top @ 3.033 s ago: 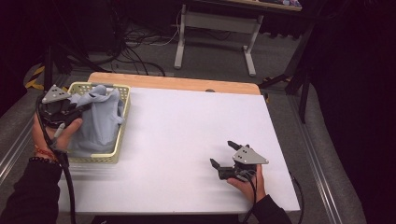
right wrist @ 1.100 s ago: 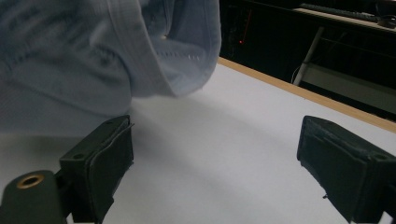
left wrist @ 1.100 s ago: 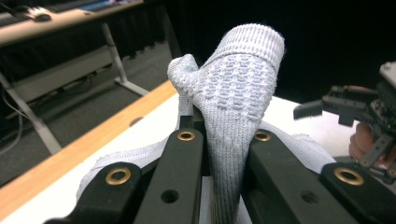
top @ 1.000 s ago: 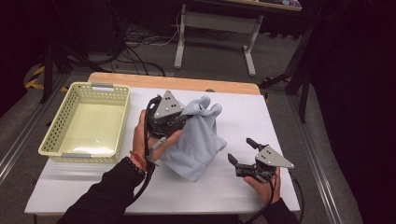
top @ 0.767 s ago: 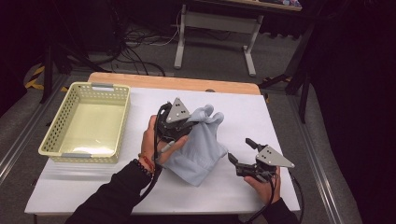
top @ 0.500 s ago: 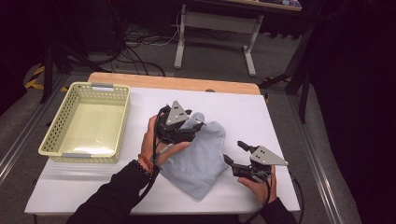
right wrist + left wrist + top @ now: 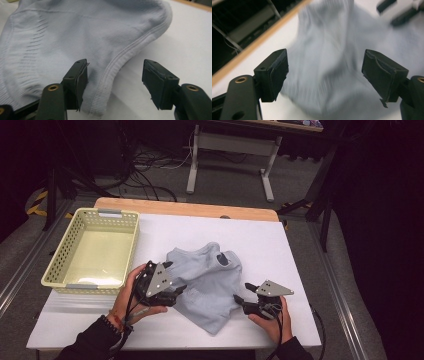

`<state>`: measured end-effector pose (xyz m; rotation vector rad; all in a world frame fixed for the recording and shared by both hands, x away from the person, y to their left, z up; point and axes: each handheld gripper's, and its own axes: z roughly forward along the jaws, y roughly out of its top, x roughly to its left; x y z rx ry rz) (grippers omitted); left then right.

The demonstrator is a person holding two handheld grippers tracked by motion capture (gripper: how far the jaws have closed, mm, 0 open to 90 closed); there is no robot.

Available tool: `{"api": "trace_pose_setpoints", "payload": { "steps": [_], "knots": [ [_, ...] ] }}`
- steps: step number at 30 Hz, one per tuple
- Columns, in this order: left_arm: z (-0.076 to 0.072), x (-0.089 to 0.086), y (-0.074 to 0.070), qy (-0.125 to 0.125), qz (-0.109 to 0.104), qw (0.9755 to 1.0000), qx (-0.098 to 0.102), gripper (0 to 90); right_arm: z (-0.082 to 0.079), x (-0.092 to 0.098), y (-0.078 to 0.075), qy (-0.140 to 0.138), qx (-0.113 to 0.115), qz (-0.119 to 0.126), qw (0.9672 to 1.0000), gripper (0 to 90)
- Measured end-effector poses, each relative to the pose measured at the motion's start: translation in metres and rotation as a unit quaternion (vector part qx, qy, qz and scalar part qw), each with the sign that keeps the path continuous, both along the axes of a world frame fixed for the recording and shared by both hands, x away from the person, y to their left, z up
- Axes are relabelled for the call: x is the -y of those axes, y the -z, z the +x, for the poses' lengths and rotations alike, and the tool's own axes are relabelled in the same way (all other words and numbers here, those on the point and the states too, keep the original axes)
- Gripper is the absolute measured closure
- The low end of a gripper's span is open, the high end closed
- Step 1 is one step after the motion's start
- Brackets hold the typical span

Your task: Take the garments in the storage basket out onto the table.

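A pale blue ribbed garment point(image 7: 210, 280) lies crumpled on the white table point(image 7: 280, 245), collar toward the far side. My left gripper point(image 7: 179, 292) rests at its left edge. Its jaws have just been opening and stand wide apart in the left gripper view, where the blurred cloth point(image 7: 329, 50) lies ahead of my left gripper point(image 7: 324, 75), untouched by the pads. My right gripper point(image 7: 241, 300) sits at the garment's right edge. Its jaws have just been closing. The white hem point(image 7: 110, 72) runs between the jaws of my right gripper point(image 7: 115, 82), and the pads stand clear of it.
A yellow-green mesh basket point(image 7: 55, 265) stands at the table's left side. A wooden strip point(image 7: 190, 209) edges the far side. Beyond it are cables and desk legs on a dark floor. Bare tabletop lies to the right of the garment.
My left gripper carried the garment from the basket to mid-table, lowered it and let go. The cloth now lies flat. My right gripper's jaws narrowed near the hem.
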<state>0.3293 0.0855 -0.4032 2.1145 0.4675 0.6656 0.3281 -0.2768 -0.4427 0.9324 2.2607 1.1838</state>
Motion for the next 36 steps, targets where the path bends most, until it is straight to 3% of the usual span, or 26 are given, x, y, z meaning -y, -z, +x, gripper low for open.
{"api": "trace_pose_setpoints", "payload": {
  "steps": [2, 3, 5, 8, 12, 15, 16, 18, 21, 22, 24, 27, 29, 32, 34, 36],
  "knots": [
    [-0.002, -0.003, 0.008, 0.002, 0.009, 0.9999, -0.010, 22.3, -0.001, 0.000, 0.000, -0.001, -0.005, -0.002, 1.0000, 39.7],
    [-0.002, -0.006, 0.020, 0.004, 0.025, 0.9995, -0.020, 22.3, -0.002, -0.001, 0.001, 0.000, -0.011, -0.003, 0.9999, 40.1],
    [-0.002, -0.008, 0.031, 0.007, 0.050, 0.9984, -0.027, 23.0, -0.008, -0.004, -0.001, -0.006, -0.026, -0.007, 0.9996, 39.9],
    [0.001, -0.005, 0.041, 0.007, 0.060, 0.9974, -0.038, 23.6, -0.012, -0.004, -0.004, -0.012, -0.024, -0.008, 0.9996, 38.6],
    [0.010, -0.004, 0.048, -0.001, 0.052, 0.9970, -0.057, 25.3, -0.021, -0.003, -0.012, -0.027, -0.015, 0.009, 0.9995, 36.5],
    [0.018, -0.003, 0.056, -0.007, 0.057, 0.9950, -0.082, 30.4, -0.021, -0.004, -0.004, -0.027, -0.027, -0.007, 0.9993, 37.8],
    [0.018, -0.003, 0.056, -0.007, 0.057, 0.9950, -0.082, 32.7, -0.020, -0.005, -0.002, -0.025, -0.029, -0.013, 0.9992, 38.8],
    [0.023, -0.003, 0.061, -0.003, 0.040, 0.9926, -0.115, 40.4, -0.016, -0.004, 0.005, -0.025, -0.038, -0.010, 0.9989, 46.6],
    [0.026, -0.005, 0.061, -0.002, 0.031, 0.9913, -0.128, 45.4, -0.013, -0.004, 0.009, -0.031, -0.046, -0.011, 0.9984, 52.8],
    [0.027, -0.006, 0.061, 0.004, 0.028, 0.9907, -0.133, 50.9, -0.013, -0.004, 0.009, -0.036, -0.046, -0.011, 0.9983, 57.5],
    [0.026, -0.005, 0.060, 0.001, 0.033, 0.9905, -0.134, 69.6, -0.015, -0.006, 0.008, -0.046, -0.029, -0.021, 0.9983, 67.4],
    [0.024, -0.004, 0.057, 0.004, 0.033, 0.9903, -0.135, 77.9, -0.016, -0.005, 0.005, -0.042, -0.014, -0.026, 0.9987, 70.7],
    [0.022, -0.002, 0.054, 0.006, 0.032, 0.9903, -0.135, 78.2, -0.017, -0.004, 0.002, -0.037, -0.005, -0.027, 0.9989, 70.9],
    [0.011, 0.000, 0.040, 0.015, 0.016, 0.9931, -0.116, 77.8, -0.021, 0.003, -0.010, -0.004, 0.035, -0.019, 0.9992, 72.4],
    [0.002, -0.002, 0.025, 0.016, -0.011, 0.9953, -0.095, 72.7, -0.023, 0.009, -0.016, 0.013, 0.054, -0.007, 0.9985, 72.8],
    [-0.004, -0.006, 0.013, 0.015, -0.037, 0.9958, -0.082, 68.6, -0.024, 0.015, -0.021, 0.029, 0.071, 0.003, 0.9971, 73.4]
  ]
}}
